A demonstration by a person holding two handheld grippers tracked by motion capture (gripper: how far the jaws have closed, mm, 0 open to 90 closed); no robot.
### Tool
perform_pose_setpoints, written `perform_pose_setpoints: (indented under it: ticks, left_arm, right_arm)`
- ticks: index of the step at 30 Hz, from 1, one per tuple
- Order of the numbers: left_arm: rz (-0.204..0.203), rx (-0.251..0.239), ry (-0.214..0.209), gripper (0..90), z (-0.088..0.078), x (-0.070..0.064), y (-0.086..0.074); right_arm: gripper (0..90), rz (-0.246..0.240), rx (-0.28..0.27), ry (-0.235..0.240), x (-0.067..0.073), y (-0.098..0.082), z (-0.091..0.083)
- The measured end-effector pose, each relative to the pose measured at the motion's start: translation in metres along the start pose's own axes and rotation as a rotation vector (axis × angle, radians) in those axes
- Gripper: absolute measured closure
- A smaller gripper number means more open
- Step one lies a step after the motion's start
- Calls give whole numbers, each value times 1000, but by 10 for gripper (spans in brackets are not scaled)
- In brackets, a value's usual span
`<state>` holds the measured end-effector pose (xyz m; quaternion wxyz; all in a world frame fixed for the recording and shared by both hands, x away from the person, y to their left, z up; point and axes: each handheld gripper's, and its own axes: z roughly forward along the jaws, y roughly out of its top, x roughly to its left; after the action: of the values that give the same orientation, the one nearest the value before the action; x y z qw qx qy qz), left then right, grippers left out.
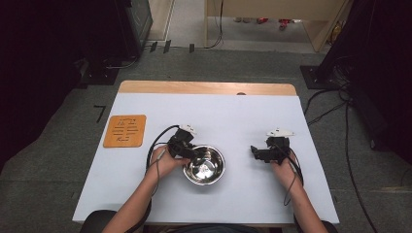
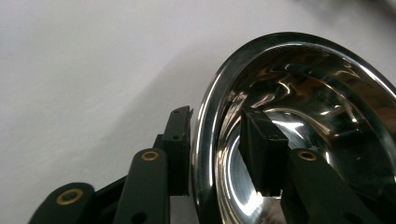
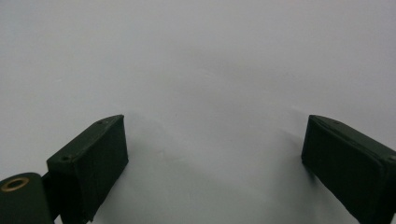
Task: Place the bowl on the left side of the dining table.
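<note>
A shiny steel bowl (image 1: 208,169) sits on the white table sheet (image 1: 228,114), a little front of centre. My left gripper (image 1: 195,153) is at the bowl's left rim, held by the person's left hand. In the left gripper view the bowl rim (image 2: 205,140) runs between the jaws of my left gripper (image 2: 217,116): one jaw is outside, close to the rim, and the other is inside the bowl with a small gap showing. My right gripper (image 1: 255,151) rests to the right of the bowl, apart from it. In its own view my right gripper (image 3: 212,135) stands wide open over bare sheet.
An orange square mat (image 1: 125,130) lies at the table's left side. A wooden strip (image 1: 204,88) borders the far edge. Black cables (image 1: 335,109) trail over the floor to the right of the table, and dark equipment stands on both sides.
</note>
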<state>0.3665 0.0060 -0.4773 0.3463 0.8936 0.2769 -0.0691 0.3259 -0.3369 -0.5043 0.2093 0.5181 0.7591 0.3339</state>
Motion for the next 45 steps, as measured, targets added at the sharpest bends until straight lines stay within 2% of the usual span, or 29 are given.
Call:
perform_pose_setpoints:
  ticks: [5,13,17,23,27,29,40,45]
  left_arm:
    - [-1,18,1,700,4,-2,1]
    - [-63,19,-25,748,4,2,1]
    - [-106,16,-73,785,1,5,2]
    - [-66,37,-48,810,-3,0,4]
    - [-80,45,-66,847,-3,1,3]
    - [-82,48,-59,868,-3,1,3]
    - [-78,40,-69,865,-5,-1,5]
    - [-91,36,-75,864,-7,0,6]
  right_arm:
    - [67,0,0,0,0,0,0]
    - [67,0,0,0,0,0,0]
    - [67,0,0,0,0,0,0]
    - [67,2,0,0,0,0,0]
    - [67,2,0,0,0,0,0]
    - [67,2,0,1,0,0,0]
    - [67,0,-1,0,0,0,0]
    - [67,1,-1,1,0,0,0]
